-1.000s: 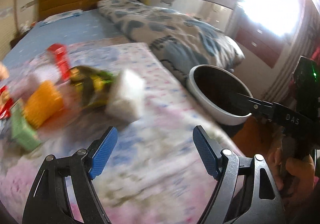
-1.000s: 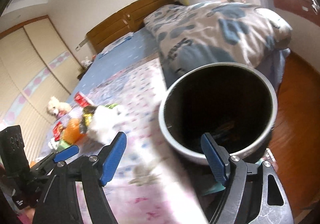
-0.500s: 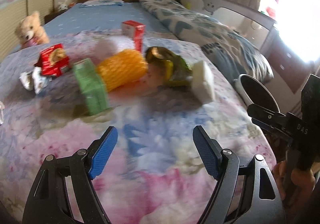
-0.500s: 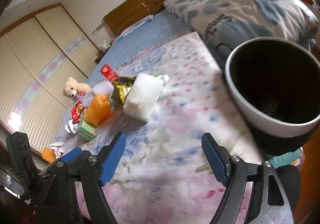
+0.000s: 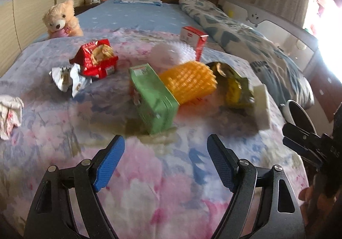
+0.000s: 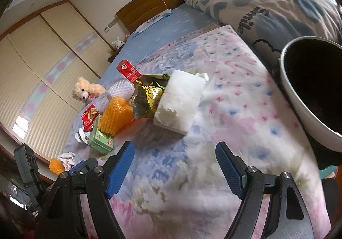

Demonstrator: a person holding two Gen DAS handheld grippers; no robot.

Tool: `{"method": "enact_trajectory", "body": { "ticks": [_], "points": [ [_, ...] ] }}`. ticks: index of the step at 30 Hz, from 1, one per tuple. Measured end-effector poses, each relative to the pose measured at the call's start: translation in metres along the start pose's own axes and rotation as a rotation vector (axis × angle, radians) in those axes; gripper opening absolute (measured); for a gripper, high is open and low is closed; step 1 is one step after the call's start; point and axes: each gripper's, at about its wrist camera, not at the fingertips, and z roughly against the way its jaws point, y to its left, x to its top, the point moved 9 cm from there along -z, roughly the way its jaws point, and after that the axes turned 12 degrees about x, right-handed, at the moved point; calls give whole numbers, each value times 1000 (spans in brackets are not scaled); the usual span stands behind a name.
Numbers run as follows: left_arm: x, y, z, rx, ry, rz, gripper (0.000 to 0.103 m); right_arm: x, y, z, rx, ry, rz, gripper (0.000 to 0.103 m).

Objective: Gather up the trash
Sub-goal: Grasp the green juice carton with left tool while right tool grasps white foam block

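Left tool [image 5: 165, 161] is opening, empty, below the green box [image 5: 152, 98]; right tool [image 6: 175, 164] is spread, empty, below the foam block [image 6: 180, 102].

The right gripper [image 6: 174, 156] hangs above the floral blanket [image 6: 224, 98], jaws wide apart with nothing between them. Ahead lies a white foam block [image 6: 179, 102] touching a torn yellow-green snack bag [image 6: 147, 93], beside an orange mesh sleeve [image 6: 115, 115] and a green carton [image 6: 100, 140]. A dark bin [image 6: 299, 102] with a white rim stands at the right.
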Motion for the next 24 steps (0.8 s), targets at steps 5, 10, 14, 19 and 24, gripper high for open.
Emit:
{"method": "enact_trajectory", "body": {
  "ticks": [5, 10, 14, 19, 24],
  "points": [
    [19, 2, -23, 37, 10, 10, 85, 10, -3, -18, 3, 2, -14, 80],
    [27, 5, -45, 68, 40, 7, 85, 21, -9, -36, -14, 6, -20, 80],
    [28, 11, -51, 98, 36, 10, 68, 29, -13, -45, -26, -3, -23, 79],
    [19, 14, -48, 60, 42, 14, 32, 25, -13, -49, -33, 20, 4, 50],
    [8, 15, -30, 41, 22, 3, 31, 18, -7, -36, -30, 4, 42, 49]
  ]
}}
